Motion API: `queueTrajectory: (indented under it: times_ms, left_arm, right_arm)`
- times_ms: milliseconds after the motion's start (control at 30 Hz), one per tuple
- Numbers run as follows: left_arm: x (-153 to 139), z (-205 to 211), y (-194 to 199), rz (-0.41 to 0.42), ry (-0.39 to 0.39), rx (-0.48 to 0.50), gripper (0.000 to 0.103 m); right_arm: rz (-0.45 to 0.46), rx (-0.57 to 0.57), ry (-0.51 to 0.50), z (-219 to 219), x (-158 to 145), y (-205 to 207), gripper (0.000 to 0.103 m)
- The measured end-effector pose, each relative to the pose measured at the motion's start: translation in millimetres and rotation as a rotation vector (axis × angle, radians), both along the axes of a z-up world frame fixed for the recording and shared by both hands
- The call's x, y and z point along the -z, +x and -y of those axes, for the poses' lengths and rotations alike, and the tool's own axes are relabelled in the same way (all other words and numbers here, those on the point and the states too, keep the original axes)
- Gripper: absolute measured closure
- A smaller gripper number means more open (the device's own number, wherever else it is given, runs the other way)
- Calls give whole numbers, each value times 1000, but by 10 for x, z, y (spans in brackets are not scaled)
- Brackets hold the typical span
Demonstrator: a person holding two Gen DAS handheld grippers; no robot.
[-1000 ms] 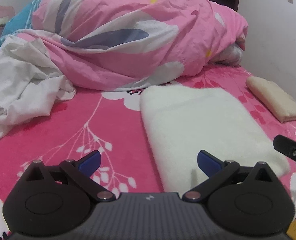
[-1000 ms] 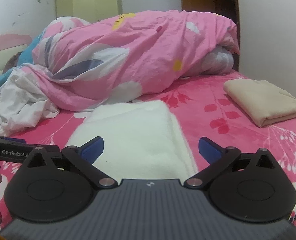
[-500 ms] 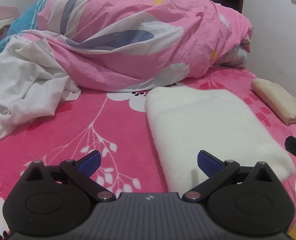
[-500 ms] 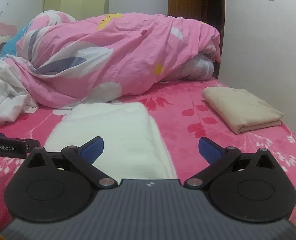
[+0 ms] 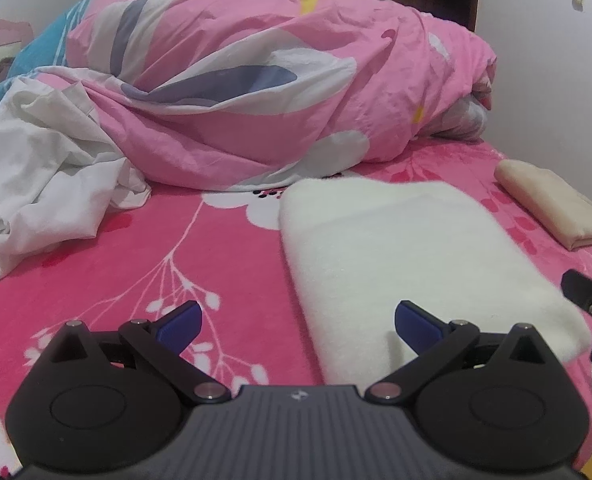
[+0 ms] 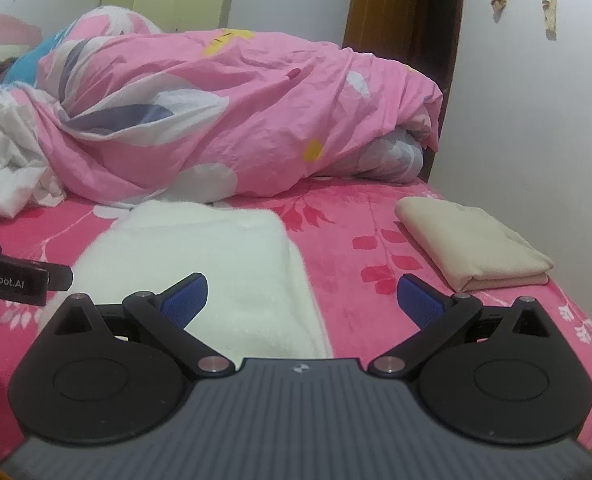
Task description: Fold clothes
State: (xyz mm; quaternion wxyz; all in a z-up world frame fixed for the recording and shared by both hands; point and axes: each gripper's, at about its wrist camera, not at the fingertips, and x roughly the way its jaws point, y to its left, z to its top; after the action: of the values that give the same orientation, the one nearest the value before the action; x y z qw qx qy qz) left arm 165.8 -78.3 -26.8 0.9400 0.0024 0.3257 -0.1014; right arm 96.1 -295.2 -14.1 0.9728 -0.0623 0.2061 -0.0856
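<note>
I am holding my left gripper (image 5: 296, 322) low over the bed, its blue-tipped fingers spread wide and gripping nothing, straddling the left long edge of the folded white towel (image 5: 407, 248). My right gripper (image 6: 301, 298) is hovering likewise, splayed wide and empty, over the towel's right edge (image 6: 200, 256). The towel is lying flat on the pink floral bedspread (image 5: 216, 248), a thick, fluffy, cream-white rectangle running away from me, its sides straight and its far end nearly touching the heaped pink duvet (image 5: 276, 88). Open bedspread is stretching to the left of the towel as far as the crumpled white sheet (image 5: 44, 176), leaving clear room on that side. To the right, a strip of bare bedspread is separating the towel from a folded beige cloth (image 6: 471, 248), which is sitting squarely near the bed's right edge, close to the white wall (image 6: 535, 128). The duvet is closing off the far side entirely. In the left wrist view, the tip of my other gripper is showing at the right margin, seemingly just past the towel's near corner, though the fisheye is making that hard to judge. A brown door (image 6: 403, 16) is standing behind the bed.
</note>
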Motion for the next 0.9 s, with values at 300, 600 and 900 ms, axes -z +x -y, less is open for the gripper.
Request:
queueTrajectory:
  times_ms: [300, 600, 900]
  left_arm:
    - [14, 77, 3, 86, 25, 30, 1]
    - [69, 120, 19, 143, 43, 51, 19]
    - [82, 75, -42, 199, 13, 79, 37]
  right_arm:
    - [31, -27, 35, 42, -2, 96, 1]
    - [62, -70, 53, 41, 38, 176, 7]
    - [102, -78, 64, 83, 38, 64, 43]
